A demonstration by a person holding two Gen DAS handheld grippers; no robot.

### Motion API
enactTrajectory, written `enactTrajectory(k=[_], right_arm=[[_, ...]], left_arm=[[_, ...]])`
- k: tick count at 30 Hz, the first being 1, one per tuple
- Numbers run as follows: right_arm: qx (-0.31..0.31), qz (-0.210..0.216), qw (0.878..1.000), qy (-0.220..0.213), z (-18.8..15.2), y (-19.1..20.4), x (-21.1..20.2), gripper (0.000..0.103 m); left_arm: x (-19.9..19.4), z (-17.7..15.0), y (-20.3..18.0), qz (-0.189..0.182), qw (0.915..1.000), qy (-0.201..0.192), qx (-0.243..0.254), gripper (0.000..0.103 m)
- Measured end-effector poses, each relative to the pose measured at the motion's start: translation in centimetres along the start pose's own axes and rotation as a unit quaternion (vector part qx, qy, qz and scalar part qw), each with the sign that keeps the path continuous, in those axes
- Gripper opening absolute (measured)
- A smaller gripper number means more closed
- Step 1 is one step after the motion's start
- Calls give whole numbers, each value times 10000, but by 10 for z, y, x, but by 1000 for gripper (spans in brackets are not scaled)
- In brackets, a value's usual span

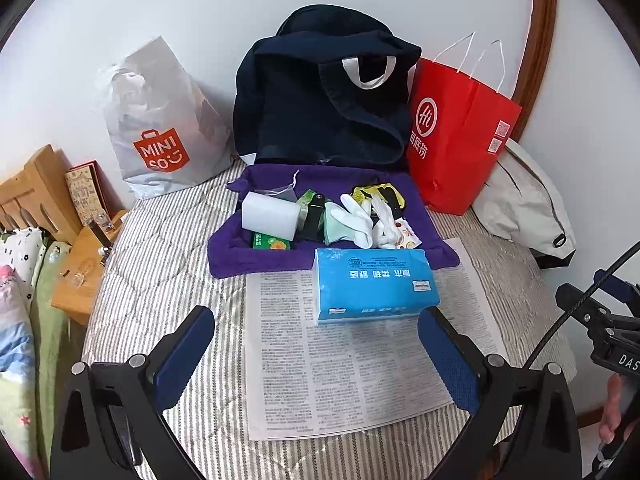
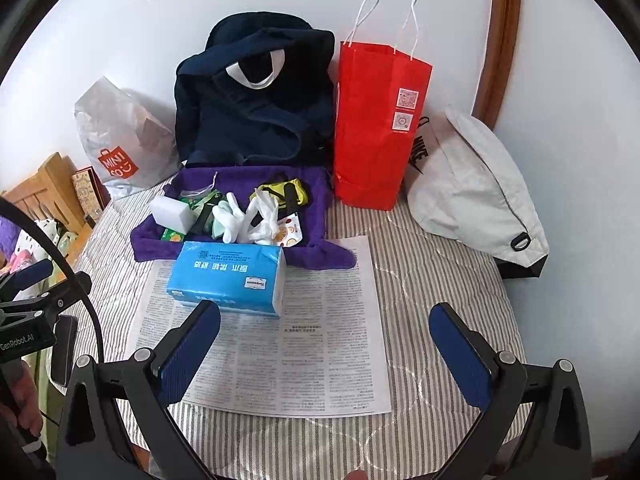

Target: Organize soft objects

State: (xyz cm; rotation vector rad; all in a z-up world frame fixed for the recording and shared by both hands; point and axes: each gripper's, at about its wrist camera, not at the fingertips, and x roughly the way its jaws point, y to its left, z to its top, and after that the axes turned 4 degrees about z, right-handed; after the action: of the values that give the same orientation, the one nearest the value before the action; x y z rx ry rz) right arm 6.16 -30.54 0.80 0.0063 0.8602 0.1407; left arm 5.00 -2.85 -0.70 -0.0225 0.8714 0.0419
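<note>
Spread wide and empty, the left gripper (image 1: 316, 354) hovers with the blue tissue pack (image 1: 374, 285) just ahead on the newspaper (image 1: 360, 380), long axis crosswise; closing risks crushing it. From the right wrist, the right gripper (image 2: 325, 352), likewise spread, sees the pack ahead-left, touching the purple towel (image 2: 316, 208).
</note>
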Motion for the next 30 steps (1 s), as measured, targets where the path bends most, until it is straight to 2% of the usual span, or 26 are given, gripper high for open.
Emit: enactTrajectory(k=[30], right_arm=[[-90, -34, 9999, 28, -2, 6, -3, 103]], left_arm=[[-7, 2, 0, 25, 10000, -61, 27, 103]])
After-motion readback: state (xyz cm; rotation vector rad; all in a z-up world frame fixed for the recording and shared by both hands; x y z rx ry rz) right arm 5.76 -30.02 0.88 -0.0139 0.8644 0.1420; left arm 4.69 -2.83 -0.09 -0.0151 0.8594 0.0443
